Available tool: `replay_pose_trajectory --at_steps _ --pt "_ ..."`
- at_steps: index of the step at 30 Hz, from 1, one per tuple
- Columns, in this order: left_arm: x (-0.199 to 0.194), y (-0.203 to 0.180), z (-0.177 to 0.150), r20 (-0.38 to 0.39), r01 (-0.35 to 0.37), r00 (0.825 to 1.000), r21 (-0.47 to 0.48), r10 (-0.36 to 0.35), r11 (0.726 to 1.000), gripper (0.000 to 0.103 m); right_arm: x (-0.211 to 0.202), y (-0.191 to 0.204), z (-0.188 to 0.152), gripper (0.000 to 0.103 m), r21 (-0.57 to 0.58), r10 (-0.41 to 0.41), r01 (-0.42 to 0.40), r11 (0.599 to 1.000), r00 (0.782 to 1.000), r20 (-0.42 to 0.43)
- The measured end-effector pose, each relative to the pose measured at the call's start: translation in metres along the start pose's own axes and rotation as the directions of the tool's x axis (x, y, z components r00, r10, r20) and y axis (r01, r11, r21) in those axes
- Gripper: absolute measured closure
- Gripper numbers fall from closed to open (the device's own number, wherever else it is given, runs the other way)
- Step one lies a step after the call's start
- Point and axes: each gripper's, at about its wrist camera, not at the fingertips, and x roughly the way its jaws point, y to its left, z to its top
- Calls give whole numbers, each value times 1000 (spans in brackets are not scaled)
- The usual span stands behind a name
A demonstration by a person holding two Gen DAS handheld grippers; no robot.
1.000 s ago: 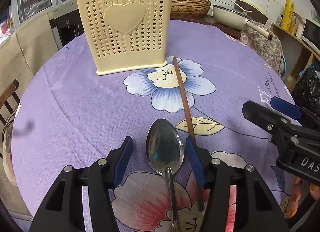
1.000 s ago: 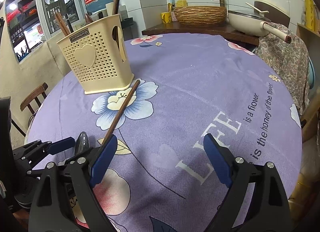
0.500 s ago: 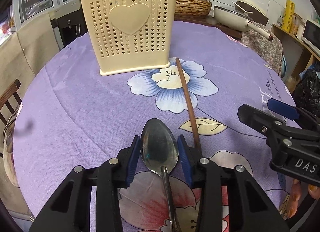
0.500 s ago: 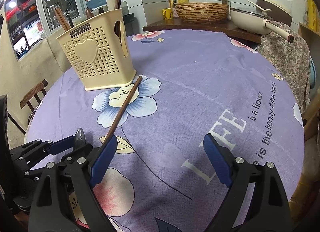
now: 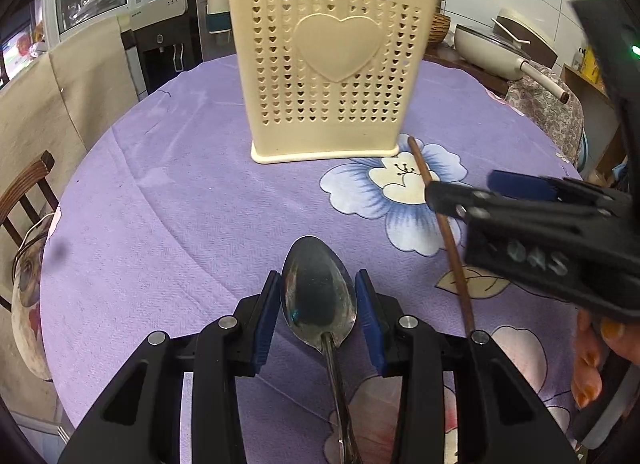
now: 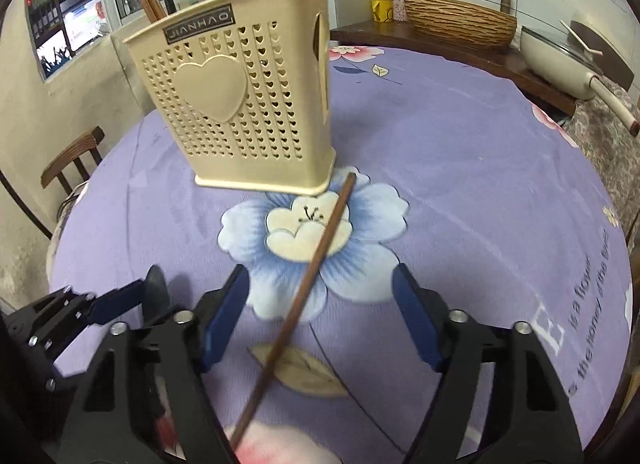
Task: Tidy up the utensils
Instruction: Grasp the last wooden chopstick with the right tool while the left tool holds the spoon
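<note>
My left gripper [image 5: 317, 276] is shut on a metal spoon [image 5: 318, 304], with its blue pads against both sides of the bowl and the handle running back under the jaws. A cream plastic utensil holder [image 5: 328, 75] with heart holes stands just ahead and has wooden utensils sticking up from it. One brown chopstick [image 6: 320, 260] lies on the purple flowered tablecloth, its far tip near the holder [image 6: 240, 103]. My right gripper [image 6: 320, 276] straddles this chopstick; its jaws are closing, but the pads are still apart from it.
A wooden chair [image 5: 28, 191] stands past the table's left edge. Behind the table a cream pan [image 5: 492, 47] and a woven basket [image 6: 460, 19] sit on a counter. The right gripper [image 5: 480, 191] reaches in over the chopstick [image 5: 420, 167], close beside the left one.
The left jaws closed onto the spoon's bowl and moved nearer the holder. The right gripper swung left over the chopstick, and its jaws narrowed.
</note>
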Motion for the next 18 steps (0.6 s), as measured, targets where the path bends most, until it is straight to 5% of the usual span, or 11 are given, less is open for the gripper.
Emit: replay_pose_trajectory --at_steps 2,18 --pt "1 3 0 -3 4 1000 -4 -4 1000 66 11 2 6 51 19 -10 10 1000 1000 -12" --pt "3 8 -1 -8 19 1000 -8 -19 1000 66 40 1 21 86 49 -75 77 996 996 -50"
